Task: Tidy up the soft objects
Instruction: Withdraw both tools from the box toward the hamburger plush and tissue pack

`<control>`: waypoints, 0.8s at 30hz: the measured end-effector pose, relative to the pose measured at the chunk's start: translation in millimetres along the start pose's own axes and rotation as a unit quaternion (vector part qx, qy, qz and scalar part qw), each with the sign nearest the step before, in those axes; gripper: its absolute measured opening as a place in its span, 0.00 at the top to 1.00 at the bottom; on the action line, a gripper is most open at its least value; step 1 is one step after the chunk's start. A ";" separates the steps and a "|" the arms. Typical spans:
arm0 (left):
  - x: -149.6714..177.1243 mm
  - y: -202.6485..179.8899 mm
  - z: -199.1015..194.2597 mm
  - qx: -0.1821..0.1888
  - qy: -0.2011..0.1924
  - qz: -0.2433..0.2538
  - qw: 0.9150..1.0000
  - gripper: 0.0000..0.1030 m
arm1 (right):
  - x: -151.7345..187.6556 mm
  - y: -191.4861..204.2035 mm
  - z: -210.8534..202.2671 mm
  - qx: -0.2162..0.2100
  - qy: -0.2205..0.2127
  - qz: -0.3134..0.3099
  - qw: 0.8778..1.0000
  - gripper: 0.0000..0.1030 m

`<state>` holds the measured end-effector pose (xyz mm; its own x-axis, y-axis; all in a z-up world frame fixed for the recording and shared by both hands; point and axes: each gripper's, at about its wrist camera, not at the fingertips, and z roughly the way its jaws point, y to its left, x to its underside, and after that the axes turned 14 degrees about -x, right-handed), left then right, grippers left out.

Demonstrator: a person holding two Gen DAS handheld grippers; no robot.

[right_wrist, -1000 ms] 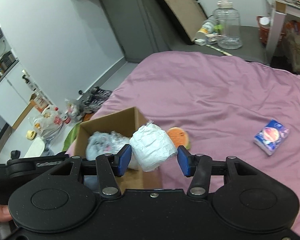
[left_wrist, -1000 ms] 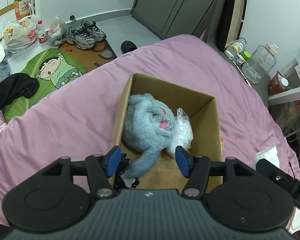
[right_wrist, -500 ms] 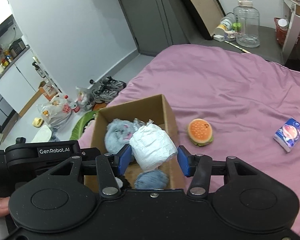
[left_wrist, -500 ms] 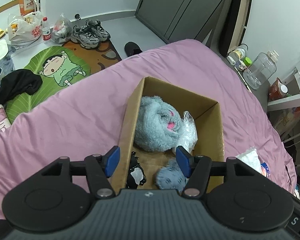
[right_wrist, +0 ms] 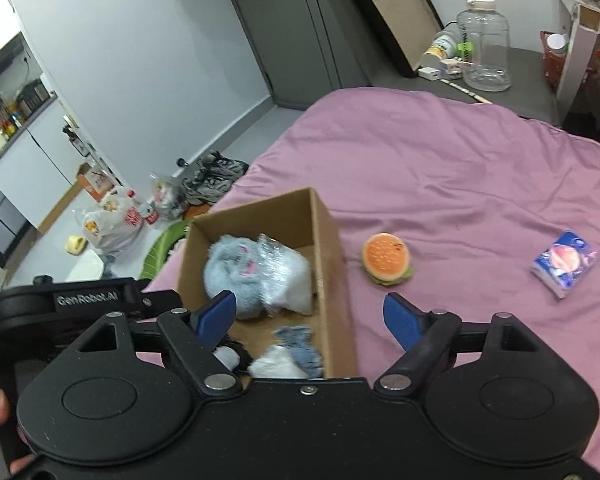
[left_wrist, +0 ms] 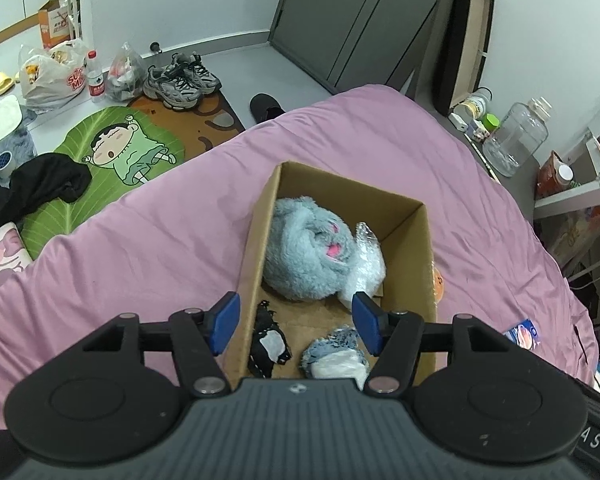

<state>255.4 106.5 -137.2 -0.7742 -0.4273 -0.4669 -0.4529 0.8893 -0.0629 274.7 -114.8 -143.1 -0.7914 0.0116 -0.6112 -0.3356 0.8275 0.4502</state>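
An open cardboard box point(left_wrist: 426, 264) point(right_wrist: 332, 256) stands on the pink bed. It holds a grey plush rabbit point(left_wrist: 304, 256) point(right_wrist: 230, 274), a clear plastic-wrapped white bundle point(left_wrist: 364, 268) point(right_wrist: 286, 276), a small black-and-white toy point(left_wrist: 270, 346) and a white bundle point(left_wrist: 340, 366) point(right_wrist: 278, 366) beside a blue-grey plush piece at the near end. My left gripper point(left_wrist: 296, 324) is open and empty above the box's near end. My right gripper point(right_wrist: 310, 320) is open and empty over the box's near right wall. A burger plush point(right_wrist: 386, 258) and a blue tissue pack point(right_wrist: 566, 264) point(left_wrist: 522, 334) lie on the bed to the right.
The pink bed point(left_wrist: 140, 240) point(right_wrist: 460, 168) spreads around the box. On the floor to the left are a green cartoon mat point(left_wrist: 112, 152), sneakers point(left_wrist: 180, 80), bags and black clothes point(left_wrist: 36, 188). A clear jug point(right_wrist: 486, 44) stands past the bed's far edge.
My right gripper has opened and let go of the white bundle, which now lies in the box's near end. Both grippers have shifted slightly over the box.
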 end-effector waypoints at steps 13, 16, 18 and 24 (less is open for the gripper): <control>15.5 -46.7 -16.7 0.001 -0.013 0.036 0.999 0.35 | -4.4 -62.3 -48.1 0.030 -0.033 0.041 0.998 0.22; 18.6 -58.4 -20.0 0.002 -0.017 0.042 0.999 0.35 | -3.6 -72.6 -54.7 0.034 -0.034 0.043 0.998 0.22; 21.4 -65.2 -21.3 0.000 -0.020 0.049 0.999 0.34 | -3.7 -77.9 -58.3 0.035 -0.036 0.043 0.998 0.22; 27.5 -90.2 -21.2 -0.009 -0.023 0.070 0.997 0.33 | -2.7 -99.6 -67.2 0.037 -0.043 0.056 0.997 0.22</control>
<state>265.6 11.1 -125.6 -0.8091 -0.2913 -0.5103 -0.3500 0.9365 0.0203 275.9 -235.0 -142.6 -0.7746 0.1517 -0.6140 -0.2057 0.8576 0.4715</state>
